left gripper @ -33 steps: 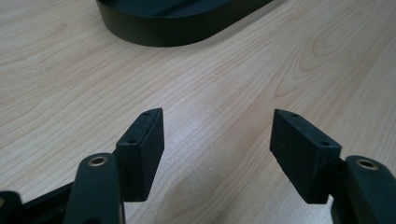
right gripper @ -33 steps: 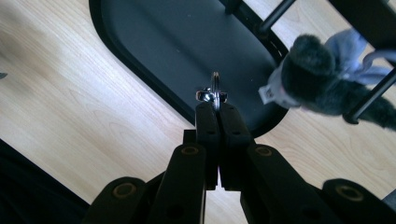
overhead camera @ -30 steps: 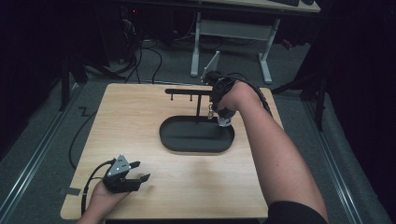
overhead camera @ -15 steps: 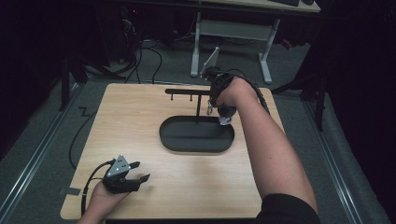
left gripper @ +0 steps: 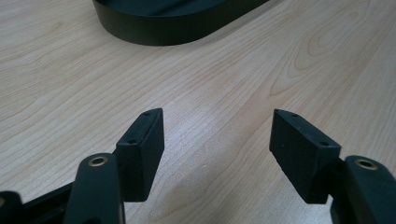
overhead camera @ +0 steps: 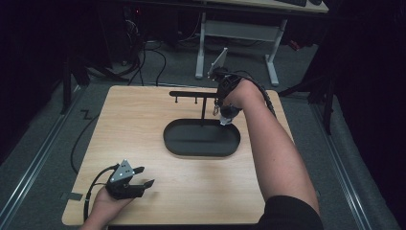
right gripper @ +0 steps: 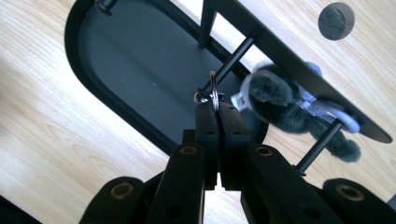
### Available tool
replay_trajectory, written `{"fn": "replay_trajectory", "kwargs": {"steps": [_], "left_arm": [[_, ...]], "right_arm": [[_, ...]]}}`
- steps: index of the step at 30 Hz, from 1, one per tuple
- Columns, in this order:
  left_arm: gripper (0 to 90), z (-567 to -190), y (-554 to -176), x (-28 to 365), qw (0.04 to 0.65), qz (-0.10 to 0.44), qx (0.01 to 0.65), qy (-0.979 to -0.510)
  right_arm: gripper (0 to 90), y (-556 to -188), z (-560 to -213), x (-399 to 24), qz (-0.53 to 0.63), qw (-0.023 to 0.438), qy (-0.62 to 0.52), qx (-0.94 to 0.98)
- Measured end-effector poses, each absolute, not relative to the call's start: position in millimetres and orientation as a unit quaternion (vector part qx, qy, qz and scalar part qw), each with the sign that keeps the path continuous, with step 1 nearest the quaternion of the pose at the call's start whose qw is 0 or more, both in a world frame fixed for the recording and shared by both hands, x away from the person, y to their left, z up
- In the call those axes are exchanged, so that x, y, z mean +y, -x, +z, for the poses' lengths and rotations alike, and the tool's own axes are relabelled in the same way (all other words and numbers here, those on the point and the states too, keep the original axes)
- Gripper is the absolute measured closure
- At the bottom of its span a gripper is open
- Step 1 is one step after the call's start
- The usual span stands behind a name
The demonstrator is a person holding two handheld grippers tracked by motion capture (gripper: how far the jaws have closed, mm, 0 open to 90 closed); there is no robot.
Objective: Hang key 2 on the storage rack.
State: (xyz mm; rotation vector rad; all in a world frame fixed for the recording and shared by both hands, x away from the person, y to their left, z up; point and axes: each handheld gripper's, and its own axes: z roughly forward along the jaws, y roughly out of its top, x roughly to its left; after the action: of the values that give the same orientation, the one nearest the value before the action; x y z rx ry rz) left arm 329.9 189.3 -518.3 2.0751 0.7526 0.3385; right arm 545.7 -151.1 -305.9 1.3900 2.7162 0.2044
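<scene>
A black stand has an oval tray base (overhead camera: 168, 139) and a horizontal bar (overhead camera: 191, 94) with short pegs hanging under it. My right gripper (overhead camera: 221, 116) is at the bar's right end, above the tray's far right rim. In the right gripper view its jaws (right gripper: 218, 109) are shut on a metal key ring (right gripper: 212, 88) that touches the tip of a peg (right gripper: 229, 60). A grey fuzzy keychain (right gripper: 280, 105) with a white fitting hangs from the ring under the bar. My left gripper (overhead camera: 143, 176) rests open near the table's front left, nothing between its pads (left gripper: 144, 149).
The wooden table (overhead camera: 134, 124) is bare around the stand. The tray's black rim (left gripper: 177, 28) lies ahead of the left gripper. A small round grey pad (right gripper: 336, 19) shows beyond the bar. A white-legged desk (overhead camera: 239, 28) and cables are on the floor behind.
The right hand has shifted only slightly at the bar's right end, still holding the ring. The left gripper has not moved.
</scene>
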Motion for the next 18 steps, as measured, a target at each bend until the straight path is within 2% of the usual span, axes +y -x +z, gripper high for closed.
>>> {"fn": "replay_trajectory", "kwargs": {"steps": [5,9,18], "left_arm": [[35.9,-518.1,-329.8,189.3,0.437,0.136,0.301,-0.837],[35.9,-518.2,-329.9,189.4,0.438,0.137,0.301,-0.836],[35.9,-518.2,-330.3,188.6,0.436,0.135,0.299,-0.838]], "right_arm": [[87.9,-547.6,-307.9,-150.8,0.062,0.050,-0.453,0.888],[77.8,-549.2,-307.9,-151.6,0.070,0.066,-0.456,0.885],[75.6,-543.4,-307.7,-154.5,0.079,0.064,-0.465,0.880]]}}
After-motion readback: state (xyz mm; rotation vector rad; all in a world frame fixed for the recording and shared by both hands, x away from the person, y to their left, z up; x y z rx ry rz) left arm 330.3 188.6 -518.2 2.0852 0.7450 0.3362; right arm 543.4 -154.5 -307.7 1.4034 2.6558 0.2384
